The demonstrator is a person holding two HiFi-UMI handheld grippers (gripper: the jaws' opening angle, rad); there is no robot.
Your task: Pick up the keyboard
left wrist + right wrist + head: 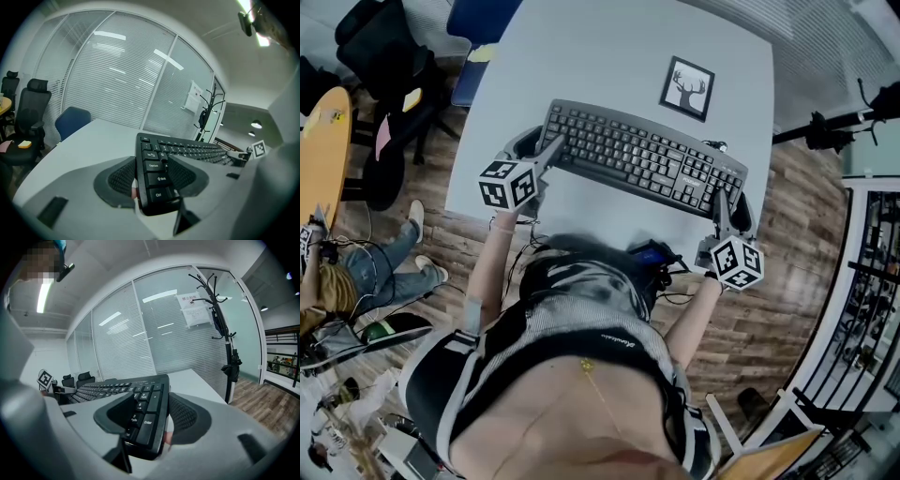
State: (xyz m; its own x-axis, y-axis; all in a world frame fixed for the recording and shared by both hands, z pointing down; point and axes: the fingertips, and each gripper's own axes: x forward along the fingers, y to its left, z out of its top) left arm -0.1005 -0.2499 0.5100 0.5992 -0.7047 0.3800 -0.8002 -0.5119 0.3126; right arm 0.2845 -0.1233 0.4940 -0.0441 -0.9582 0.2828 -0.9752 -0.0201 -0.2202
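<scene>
The black keyboard (642, 155) stretches across the near half of the grey table (581, 56), one gripper at each end. My left gripper (546, 150) has its jaws closed over the keyboard's left end; in the left gripper view the Ctrl and Shift keys (157, 180) sit between the dotted pads (123, 178). My right gripper (722, 202) clamps the right end, where the number-pad keys (145, 413) lie between its pads (185, 416). Whether the keyboard hangs free of the table top I cannot tell.
A framed deer picture (687, 87) lies on the table just behind the keyboard. A blue chair (483, 19) and black office chairs (384, 47) stand at the far left. A seated person (356, 272) and a round wooden table (323, 150) are at the left. A coat rack (220, 310) stands by the glass wall.
</scene>
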